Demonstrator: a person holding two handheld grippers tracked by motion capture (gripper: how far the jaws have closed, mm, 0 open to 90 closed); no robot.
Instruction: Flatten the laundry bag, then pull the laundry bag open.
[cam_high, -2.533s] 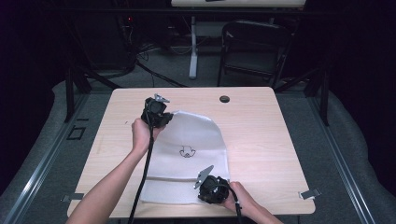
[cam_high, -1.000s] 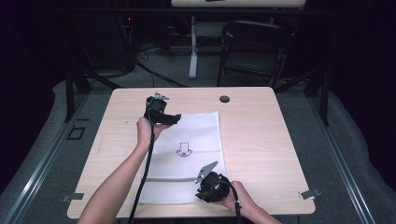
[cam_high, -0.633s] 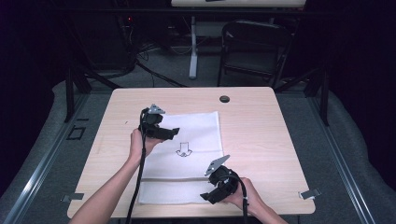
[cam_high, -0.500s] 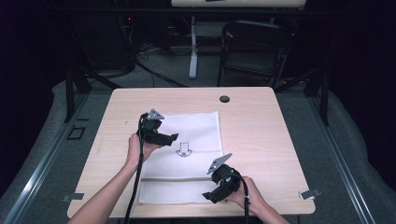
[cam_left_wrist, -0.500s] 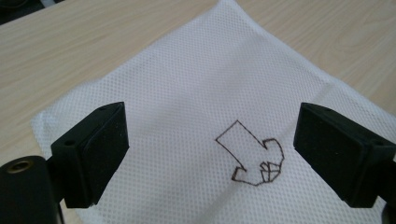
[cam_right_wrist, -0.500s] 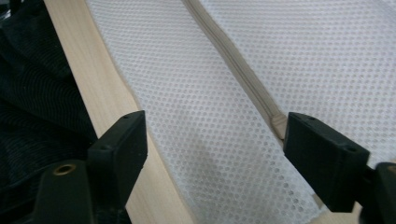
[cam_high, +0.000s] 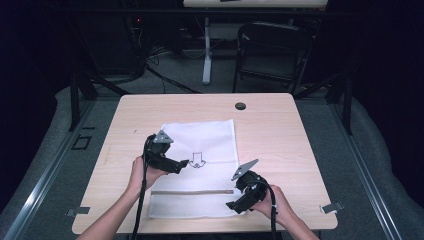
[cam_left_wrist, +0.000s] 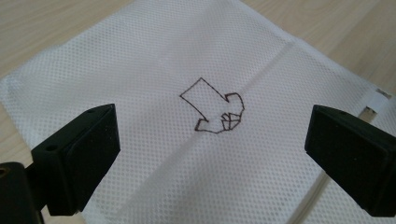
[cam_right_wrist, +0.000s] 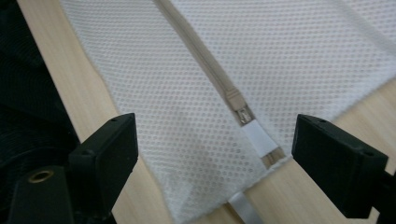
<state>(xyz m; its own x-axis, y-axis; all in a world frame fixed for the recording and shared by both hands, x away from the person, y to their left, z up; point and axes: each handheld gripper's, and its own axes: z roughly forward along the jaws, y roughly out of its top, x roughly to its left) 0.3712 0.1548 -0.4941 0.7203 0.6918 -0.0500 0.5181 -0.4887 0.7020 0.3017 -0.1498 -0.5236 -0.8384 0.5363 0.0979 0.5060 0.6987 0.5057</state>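
Observation:
A white mesh bag (cam_high: 212, 137) lies flat on the wooden table (cam_high: 280, 135), with a drawn arrow (cam_high: 196, 160) at its middle and a beige zipper (cam_high: 192, 192) across its near part. My left gripper (cam_high: 183, 164) hovers open at the bag's left side; in the left gripper view the gripper (cam_left_wrist: 219, 144) has the arrow (cam_left_wrist: 212, 109) between its wide jaws. My right gripper (cam_high: 233, 205) is open at the bag's near right corner. In the right gripper view the gripper (cam_right_wrist: 229, 154) straddles the zipper pull (cam_right_wrist: 238, 111) and the white tab (cam_right_wrist: 259, 137), touching neither.
A black round grommet (cam_high: 240, 106) sits at the table's far middle. A folding chair (cam_high: 272, 50) and cables stand beyond the far edge. Metal clips (cam_high: 332, 206) mark the near corners. The near table edge (cam_right_wrist: 60, 79) runs close beside the right gripper.
The bag, held up and rumpled at first, now lies flat. The left gripper has left the far left corner and come nearer. The right gripper has shifted right to the zipper end.

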